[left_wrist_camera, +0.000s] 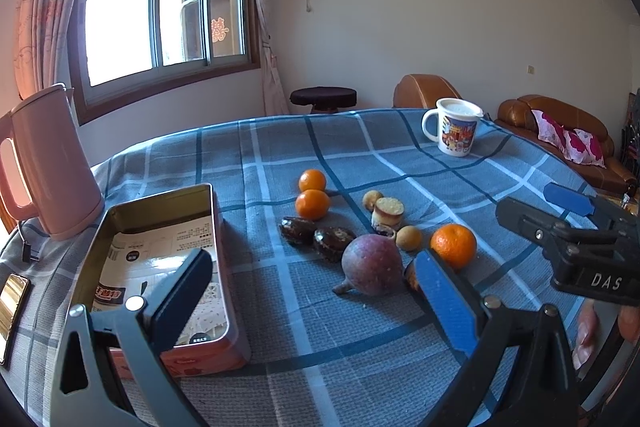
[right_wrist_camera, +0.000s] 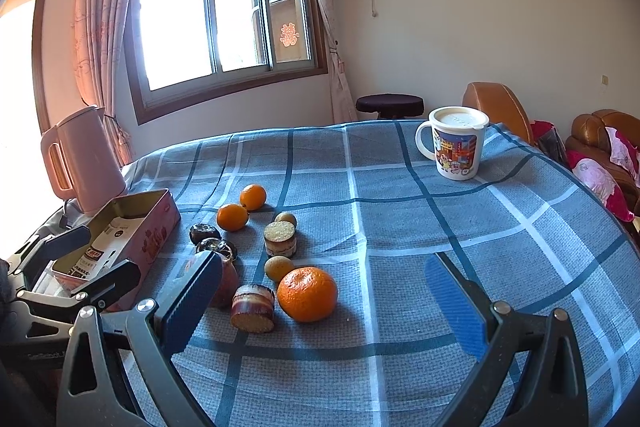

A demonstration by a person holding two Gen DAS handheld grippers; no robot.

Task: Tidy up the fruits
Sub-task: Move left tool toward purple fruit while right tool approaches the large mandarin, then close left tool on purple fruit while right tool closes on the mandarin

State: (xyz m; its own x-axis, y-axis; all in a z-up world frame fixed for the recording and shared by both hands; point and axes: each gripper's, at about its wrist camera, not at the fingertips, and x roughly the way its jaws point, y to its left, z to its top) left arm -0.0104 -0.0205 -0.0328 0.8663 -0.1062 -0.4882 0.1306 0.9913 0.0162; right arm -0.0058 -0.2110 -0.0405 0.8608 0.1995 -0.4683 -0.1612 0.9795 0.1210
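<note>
Loose fruit lies on the blue checked tablecloth (right_wrist_camera: 400,227): three oranges (left_wrist_camera: 312,180) (left_wrist_camera: 312,203) (right_wrist_camera: 307,293), a purple round fruit (left_wrist_camera: 372,264), two dark wrinkled fruits (left_wrist_camera: 298,230), small tan fruits (left_wrist_camera: 409,237) and cut cane pieces (right_wrist_camera: 253,308). To the left of them stands an open tin box (left_wrist_camera: 160,213) with only printed paper inside. My left gripper (left_wrist_camera: 316,303) is open, hanging over the tin's near corner and the purple fruit. My right gripper (right_wrist_camera: 324,311) is open too, just short of the nearest orange. Neither holds anything.
A pink kettle (left_wrist_camera: 52,163) stands behind the tin at the left edge, with a phone (left_wrist_camera: 12,307) nearer me. At the far right of the table is a lidded printed mug (right_wrist_camera: 456,147). Beyond the table are a stool (right_wrist_camera: 390,105) and a brown sofa (left_wrist_camera: 560,131).
</note>
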